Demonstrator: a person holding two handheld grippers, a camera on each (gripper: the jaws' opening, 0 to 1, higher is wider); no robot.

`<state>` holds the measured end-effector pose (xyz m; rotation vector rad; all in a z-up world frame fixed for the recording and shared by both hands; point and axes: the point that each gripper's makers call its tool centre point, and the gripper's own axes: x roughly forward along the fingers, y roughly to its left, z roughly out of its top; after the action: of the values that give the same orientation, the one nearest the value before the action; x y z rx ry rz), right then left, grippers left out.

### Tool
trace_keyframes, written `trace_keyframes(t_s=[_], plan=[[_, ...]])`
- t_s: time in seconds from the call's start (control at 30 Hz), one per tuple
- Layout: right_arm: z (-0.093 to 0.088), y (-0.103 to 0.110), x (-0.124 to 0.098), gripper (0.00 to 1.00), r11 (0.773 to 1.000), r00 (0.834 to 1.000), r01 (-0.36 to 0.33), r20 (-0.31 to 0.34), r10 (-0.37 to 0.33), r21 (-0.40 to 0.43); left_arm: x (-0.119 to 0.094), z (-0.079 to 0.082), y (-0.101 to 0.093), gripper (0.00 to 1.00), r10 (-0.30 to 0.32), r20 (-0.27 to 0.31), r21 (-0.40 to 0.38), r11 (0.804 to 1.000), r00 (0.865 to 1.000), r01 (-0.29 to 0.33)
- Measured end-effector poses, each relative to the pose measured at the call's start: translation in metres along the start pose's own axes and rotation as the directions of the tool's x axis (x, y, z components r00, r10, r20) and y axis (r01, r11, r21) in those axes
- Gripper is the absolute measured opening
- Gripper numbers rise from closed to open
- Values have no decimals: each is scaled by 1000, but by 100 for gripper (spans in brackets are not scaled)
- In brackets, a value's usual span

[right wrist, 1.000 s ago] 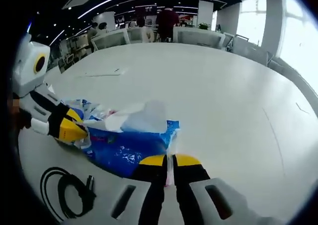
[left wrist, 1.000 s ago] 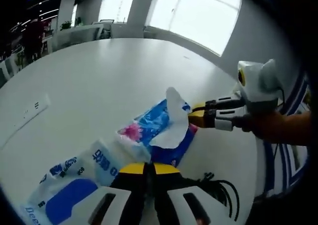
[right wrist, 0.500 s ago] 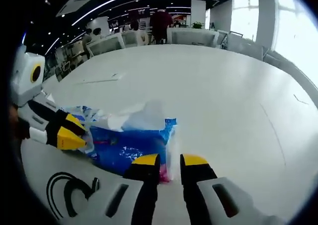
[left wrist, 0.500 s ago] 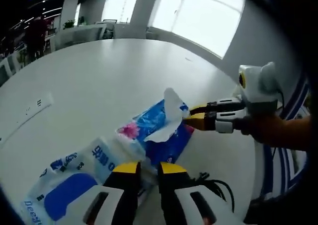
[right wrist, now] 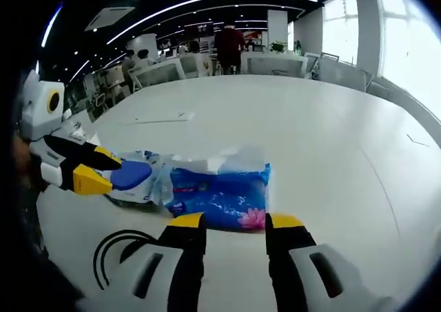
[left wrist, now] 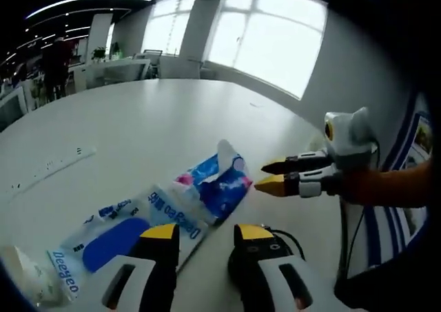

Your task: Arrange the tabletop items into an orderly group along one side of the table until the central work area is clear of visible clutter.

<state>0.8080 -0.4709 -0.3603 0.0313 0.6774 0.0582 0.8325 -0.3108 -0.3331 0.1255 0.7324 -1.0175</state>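
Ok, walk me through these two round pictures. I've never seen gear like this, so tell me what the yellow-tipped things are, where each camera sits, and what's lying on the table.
No robot here: a person holds a hand-operated two-jaw gripper in each hand, and each carries a fisheye camera looking out along its own jaws.

In the left gripper view, the left gripper rises from the bottom, jaws apart, holding nothing. The right gripper enters from the right, also open.

The right gripper view is the mirror case: its own gripper is at the bottom, the left one comes in from the left.

On the white table lie a blue tissue pack with a tissue poking out, a white wet-wipe pack with a blue flap beside it, and a coiled black cable near the edge.
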Motion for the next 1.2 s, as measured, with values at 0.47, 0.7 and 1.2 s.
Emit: trace_keyframes(t_s=[0.47, 0.7, 1.2], plan=[[2, 59, -25, 68, 985, 989, -148, -11, 148, -84, -101, -52, 28, 50, 121, 81, -79, 990, 989, -115], [-8, 74, -41, 79, 975, 982, -188, -30, 186, -120, -148, -79, 44, 57, 199, 90, -109, 976, 976, -189], [-24, 74, -98, 99, 969, 974, -223, -1, 225, -107, -208, -98, 46, 81, 274, 111, -181, 951, 955, -252]])
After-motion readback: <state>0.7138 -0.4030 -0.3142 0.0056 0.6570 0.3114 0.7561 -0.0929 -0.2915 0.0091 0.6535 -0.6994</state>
